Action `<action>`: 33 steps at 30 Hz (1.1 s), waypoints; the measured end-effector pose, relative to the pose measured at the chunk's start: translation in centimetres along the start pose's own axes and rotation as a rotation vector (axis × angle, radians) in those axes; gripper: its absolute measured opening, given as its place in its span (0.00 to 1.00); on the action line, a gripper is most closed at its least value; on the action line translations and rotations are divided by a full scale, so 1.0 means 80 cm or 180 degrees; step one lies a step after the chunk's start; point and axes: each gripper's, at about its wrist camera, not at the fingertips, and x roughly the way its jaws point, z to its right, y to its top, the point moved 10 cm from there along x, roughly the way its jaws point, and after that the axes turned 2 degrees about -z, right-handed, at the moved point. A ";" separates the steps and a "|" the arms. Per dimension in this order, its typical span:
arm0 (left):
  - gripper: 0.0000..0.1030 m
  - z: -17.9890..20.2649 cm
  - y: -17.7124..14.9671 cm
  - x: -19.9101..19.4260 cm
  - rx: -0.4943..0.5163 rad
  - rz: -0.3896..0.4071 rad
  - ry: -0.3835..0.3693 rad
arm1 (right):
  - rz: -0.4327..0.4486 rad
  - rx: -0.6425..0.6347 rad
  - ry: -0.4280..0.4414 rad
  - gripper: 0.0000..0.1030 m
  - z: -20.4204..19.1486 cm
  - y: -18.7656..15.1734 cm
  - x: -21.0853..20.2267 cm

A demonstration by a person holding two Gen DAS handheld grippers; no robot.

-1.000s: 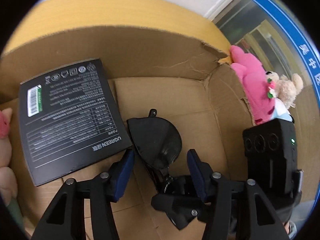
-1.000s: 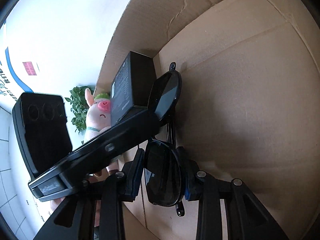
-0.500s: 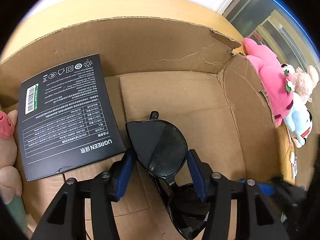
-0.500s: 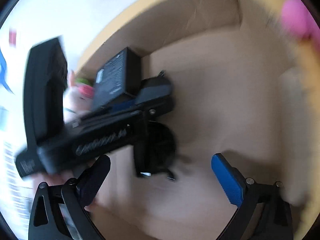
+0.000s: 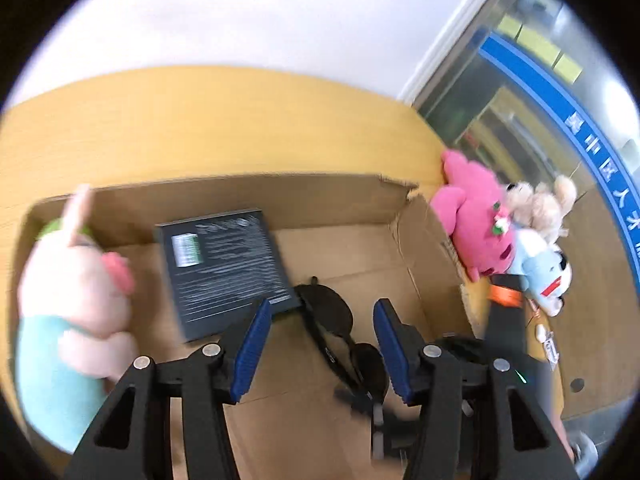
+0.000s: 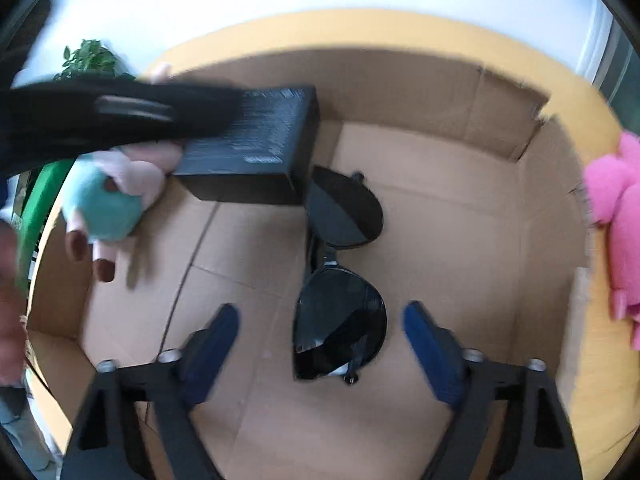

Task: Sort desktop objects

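Observation:
Black sunglasses [image 5: 326,312] [image 6: 340,312] lie folded on the floor of an open cardboard box [image 5: 360,248] [image 6: 460,220]. One lens touches a black product box [image 5: 224,268] [image 6: 256,136] that also lies in the carton. My left gripper [image 5: 322,350] hangs open above the glasses with nothing between its blue pads [image 5: 252,348]. My right gripper [image 6: 324,340] hovers over the nearer lens. Its jaws are closing, and the pads [image 6: 432,344] stand clear of the frame on both sides.
A pink pig plush in teal [image 5: 76,280] [image 6: 112,196] lies at the carton's left end. Pink [image 5: 472,216] [image 6: 616,200], tan [image 5: 540,204] and blue-white [image 5: 544,276] plush toys sit outside the right wall on the yellow table [image 5: 200,120]. The left tool's blurred black body [image 6: 100,116] crosses the upper left.
The right gripper let go of the sunglasses lens, swung wide open and rose. The left gripper lifted up and back from the other lens. The glasses now rest on the carton floor.

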 end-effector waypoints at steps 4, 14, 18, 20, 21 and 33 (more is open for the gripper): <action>0.51 -0.025 -0.008 -0.028 -0.0031 0.0139 0.0062 | 0.0065 0.0178 0.0139 0.33 0.009 0.023 0.004; 0.51 -0.081 -0.064 -0.062 -0.0179 0.0199 0.0129 | 0.0273 0.1084 -0.0012 0.34 0.081 0.050 0.001; 0.51 -0.085 -0.083 -0.079 -0.0115 0.0279 0.0169 | 0.0339 0.1343 -0.0078 0.36 0.099 0.050 -0.003; 0.51 -0.083 -0.089 -0.090 -0.0035 0.0358 0.0251 | 0.0340 0.1345 -0.0125 0.37 0.097 0.047 -0.004; 0.51 -0.083 -0.093 -0.097 0.0013 0.0395 0.0323 | 0.0340 0.1351 -0.0123 0.38 0.094 0.044 -0.007; 0.74 -0.048 -0.156 -0.228 0.0150 0.1251 0.0827 | 0.1401 -0.0077 -0.0688 1.00 -0.095 -0.023 -0.145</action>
